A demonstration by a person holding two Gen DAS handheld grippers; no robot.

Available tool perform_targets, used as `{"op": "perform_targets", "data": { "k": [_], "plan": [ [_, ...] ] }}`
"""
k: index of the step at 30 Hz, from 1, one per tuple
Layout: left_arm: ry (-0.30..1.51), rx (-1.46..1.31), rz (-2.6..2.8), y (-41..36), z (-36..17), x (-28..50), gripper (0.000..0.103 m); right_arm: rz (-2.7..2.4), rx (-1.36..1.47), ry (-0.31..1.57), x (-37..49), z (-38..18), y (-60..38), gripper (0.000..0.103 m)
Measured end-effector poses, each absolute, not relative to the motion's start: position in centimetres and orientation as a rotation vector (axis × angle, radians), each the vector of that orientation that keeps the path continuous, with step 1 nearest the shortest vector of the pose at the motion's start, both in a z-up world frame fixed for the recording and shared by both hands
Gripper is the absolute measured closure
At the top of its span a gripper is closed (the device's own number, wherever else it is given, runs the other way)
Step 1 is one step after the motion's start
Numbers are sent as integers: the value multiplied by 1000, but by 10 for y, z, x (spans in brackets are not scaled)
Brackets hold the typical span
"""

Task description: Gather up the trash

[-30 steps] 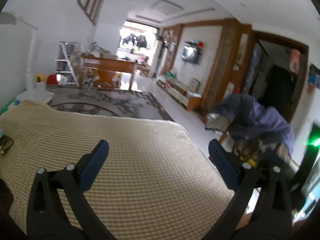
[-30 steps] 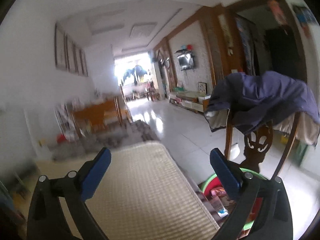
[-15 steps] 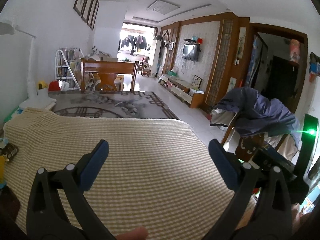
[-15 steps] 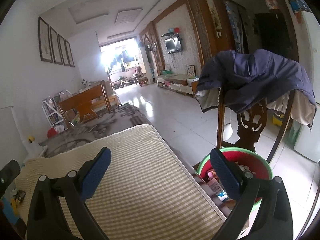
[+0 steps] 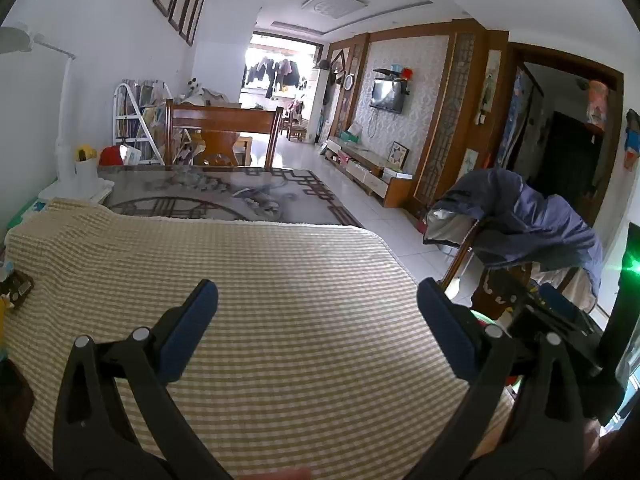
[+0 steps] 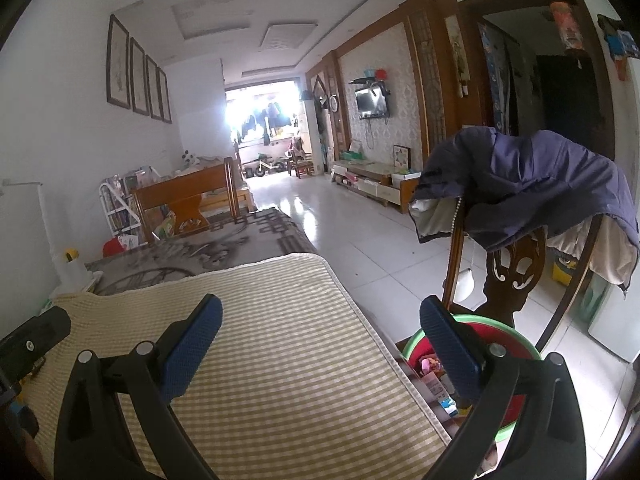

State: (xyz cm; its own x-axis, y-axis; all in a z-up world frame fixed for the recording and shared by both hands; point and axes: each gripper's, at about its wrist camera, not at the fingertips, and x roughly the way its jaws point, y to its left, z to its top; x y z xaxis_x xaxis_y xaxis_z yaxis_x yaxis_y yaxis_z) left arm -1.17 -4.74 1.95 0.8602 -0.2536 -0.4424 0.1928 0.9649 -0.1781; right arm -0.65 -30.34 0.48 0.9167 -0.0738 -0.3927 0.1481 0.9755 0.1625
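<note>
I hold the left gripper (image 5: 318, 320) over the checked cloth (image 5: 280, 280) on the tabletop, jaws spread wide and empty. The right gripper (image 6: 320, 332) hangs near the tabletop's right edge, jaws also spread with nothing between them. The trash (image 6: 434, 384) lies in the green-rimmed red basin (image 6: 520, 344) on the floor beside the wooden chair (image 6: 508, 280).

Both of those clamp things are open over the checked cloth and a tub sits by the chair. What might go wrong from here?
1. The red tub sits low beside the table, behind the right gripper; trash dropped toward it might miss and land on the floor.
2. The wooden chair stands right against the tub, so a gripper could knock it or snag the purple jacket.
3. Small items lie at the cloth's far left edge; the left gripper might nudge them off.
</note>
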Motion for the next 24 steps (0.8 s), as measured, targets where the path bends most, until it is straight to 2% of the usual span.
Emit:
{"op": "perform_targets", "data": {
  "k": [24],
  "plan": [
    [510,-139,-237,-47,15,-11,5,-117,192,398,-7,4,-302,7]
  ]
}}
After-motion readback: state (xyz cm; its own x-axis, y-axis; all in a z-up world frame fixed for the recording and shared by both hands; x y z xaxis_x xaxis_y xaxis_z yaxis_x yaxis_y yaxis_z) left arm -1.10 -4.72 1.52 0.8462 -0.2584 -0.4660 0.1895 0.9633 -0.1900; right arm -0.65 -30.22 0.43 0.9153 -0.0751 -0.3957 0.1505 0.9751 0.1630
